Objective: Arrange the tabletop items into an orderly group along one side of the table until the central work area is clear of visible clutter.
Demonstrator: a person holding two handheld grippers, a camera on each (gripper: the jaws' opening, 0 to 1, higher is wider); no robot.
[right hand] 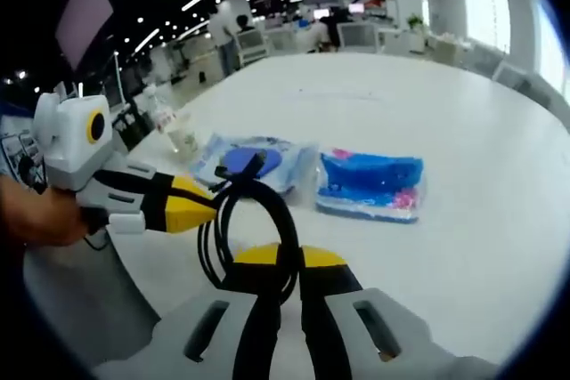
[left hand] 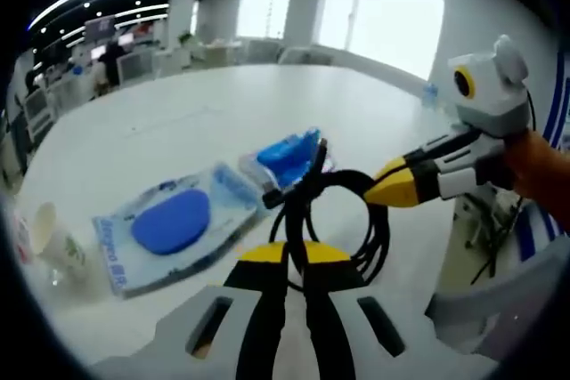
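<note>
Your left gripper (left hand: 294, 264) is clamped on the coiled black cable (left hand: 334, 211), its loop standing up above the table (left hand: 178, 122), with the right gripper (left hand: 392, 186) pinching the loop's far side. In the right gripper view, your right gripper (right hand: 280, 269) is closed on the cable (right hand: 249, 220) too, the left gripper (right hand: 191, 206) at its left edge; the blue packets (right hand: 370, 180) lie ahead.

left gripper (left hand: 294, 260): bottom centre of the left gripper view, jaws closed | right gripper (right hand: 280, 264): bottom centre of the right gripper view, jaws closed, reaching in from the right edge of the left gripper view | hand (right hand: 40, 215): left edge of the right gripper view, gripping the left gripper's handle
</note>
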